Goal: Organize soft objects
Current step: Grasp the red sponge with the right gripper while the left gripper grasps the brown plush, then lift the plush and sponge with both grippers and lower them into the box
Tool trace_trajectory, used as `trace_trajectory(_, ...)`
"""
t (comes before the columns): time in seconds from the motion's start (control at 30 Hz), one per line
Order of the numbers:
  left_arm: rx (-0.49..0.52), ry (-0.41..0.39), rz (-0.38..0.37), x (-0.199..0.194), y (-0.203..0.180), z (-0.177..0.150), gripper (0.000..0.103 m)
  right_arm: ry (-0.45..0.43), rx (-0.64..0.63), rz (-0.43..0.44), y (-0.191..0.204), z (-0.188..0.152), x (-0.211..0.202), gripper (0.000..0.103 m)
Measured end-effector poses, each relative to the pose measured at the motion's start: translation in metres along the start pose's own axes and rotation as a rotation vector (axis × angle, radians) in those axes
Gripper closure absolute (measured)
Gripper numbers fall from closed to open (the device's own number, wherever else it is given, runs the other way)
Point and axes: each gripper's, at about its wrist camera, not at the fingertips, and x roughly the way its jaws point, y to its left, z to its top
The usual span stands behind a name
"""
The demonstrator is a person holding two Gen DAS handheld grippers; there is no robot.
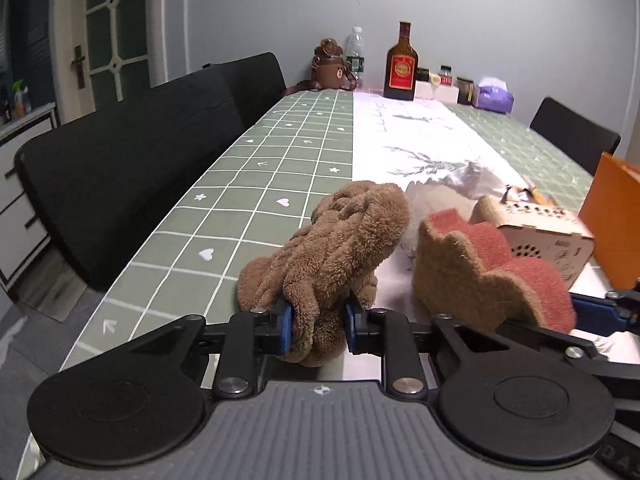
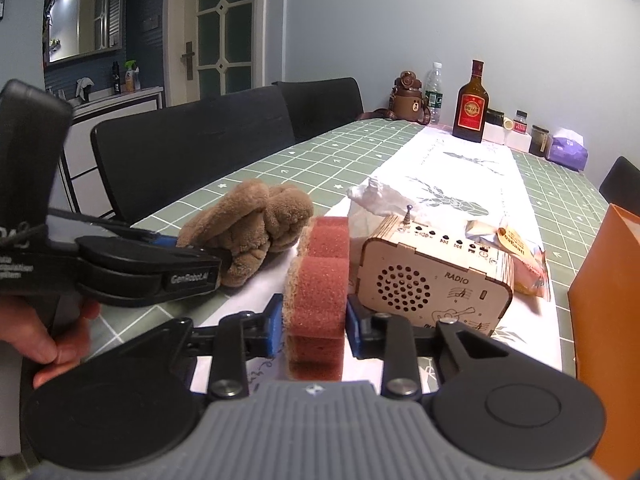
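Note:
My left gripper [image 1: 318, 322] is shut on a brown plush cloth [image 1: 340, 240] at the near edge of the table; the cloth also shows in the right wrist view [image 2: 256, 224]. My right gripper [image 2: 310, 328] is shut on a red and tan scrub sponge [image 2: 318, 280], held upright just right of the cloth. The sponge shows in the left wrist view [image 1: 492, 272] with the right gripper's blue finger [image 1: 596, 308] behind it. The left gripper's body [image 2: 148, 272] shows at the left of the right wrist view.
A wooden radio box [image 2: 432, 280] stands just right of the sponge, with crumpled white paper [image 2: 384, 198] and a snack packet [image 2: 524, 260] behind. An orange box [image 2: 608, 320] stands at the right. Bottles and jars [image 2: 472, 104] line the far end. Black chairs [image 2: 192, 152] flank the table's left side.

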Motion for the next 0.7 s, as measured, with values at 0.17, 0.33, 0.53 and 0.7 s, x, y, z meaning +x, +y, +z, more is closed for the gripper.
trace_trajectory(0.17, -0.039, 0.017, 0.009, -0.024, 0.001, -0.005, 0.076, -0.032, -0.002, 0.004, 0.003, -0.002, -0.015, 0.073)
trace_trajectory(0.33, -0.098, 0.026, -0.010, -0.045, 0.003, -0.008, 0.076, -0.069, -0.011, 0.003, 0.006, -0.006, -0.036, 0.073)
trace_trajectory(0.53, -0.104, -0.017, -0.037, -0.072, -0.009, -0.009, 0.076, -0.118, -0.007, -0.006, 0.002, -0.008, -0.064, 0.073)
trace_trajectory(0.7, -0.085, -0.063, -0.059, -0.092, -0.024, -0.003, 0.076, -0.173, -0.002, -0.030, -0.006, -0.008, -0.091, 0.073)
